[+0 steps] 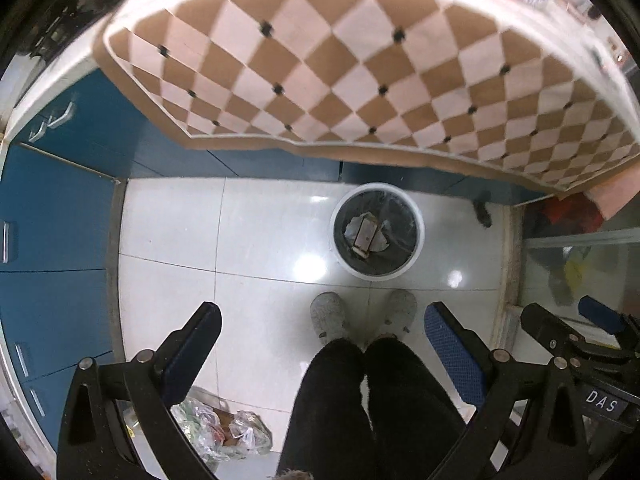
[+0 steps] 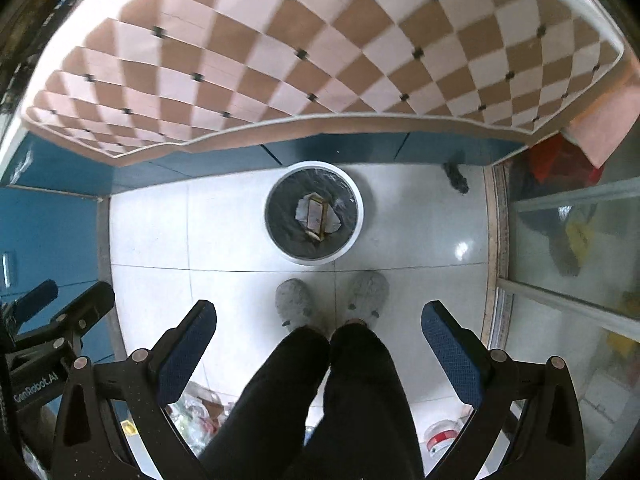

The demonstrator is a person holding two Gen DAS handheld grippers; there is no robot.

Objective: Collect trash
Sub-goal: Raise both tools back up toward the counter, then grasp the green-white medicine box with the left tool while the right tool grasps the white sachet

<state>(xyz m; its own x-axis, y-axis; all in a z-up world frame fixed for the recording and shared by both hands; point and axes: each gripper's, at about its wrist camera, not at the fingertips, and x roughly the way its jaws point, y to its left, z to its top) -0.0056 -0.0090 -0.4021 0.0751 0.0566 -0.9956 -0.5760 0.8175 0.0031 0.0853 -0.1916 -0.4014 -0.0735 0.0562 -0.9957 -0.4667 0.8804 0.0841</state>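
Both hand-held grippers hang over a white tiled floor, each with its fingers spread apart and gripping nothing. Ahead of the left hand-held gripper stands a white trash bin lined with a dark bag, holding crumpled paper and a small box; it sits just beyond the person's grey slippers. The right hand-held gripper points at the same bin from beside the left. A checkered cloth covers the table beyond. Plastic bags lie below the left gripper's left finger.
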